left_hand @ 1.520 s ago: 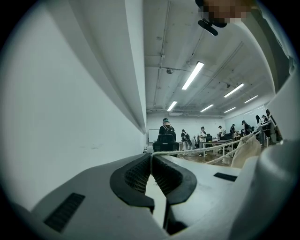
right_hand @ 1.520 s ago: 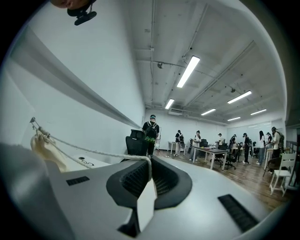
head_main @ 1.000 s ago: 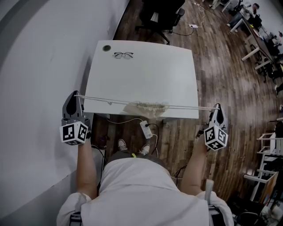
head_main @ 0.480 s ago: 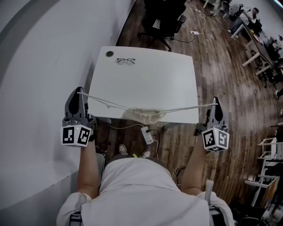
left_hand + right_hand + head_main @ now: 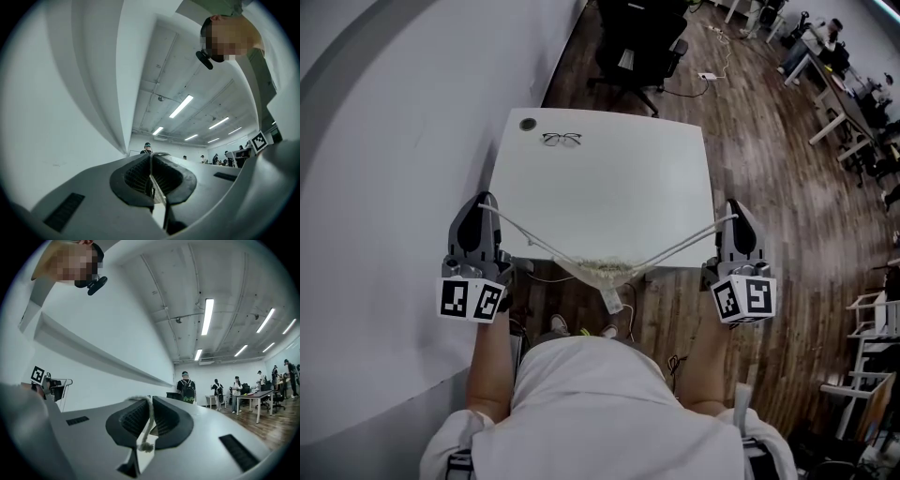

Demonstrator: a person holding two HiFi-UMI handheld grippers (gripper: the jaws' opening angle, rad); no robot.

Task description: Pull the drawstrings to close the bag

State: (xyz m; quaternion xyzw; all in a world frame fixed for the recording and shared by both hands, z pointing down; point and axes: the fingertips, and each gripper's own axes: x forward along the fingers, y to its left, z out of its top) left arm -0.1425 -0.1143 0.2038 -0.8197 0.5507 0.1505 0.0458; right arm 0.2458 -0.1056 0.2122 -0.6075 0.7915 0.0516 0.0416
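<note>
The left gripper (image 5: 487,201) has its jaws closed on the left drawstring (image 5: 530,234), and the right gripper (image 5: 732,209) has its jaws clamped on the right drawstring (image 5: 680,246). Both cords run taut in a V to the cream mesh bag (image 5: 600,270), which is bunched at the near edge of the white surface (image 5: 609,197), midway between the grippers.
</note>
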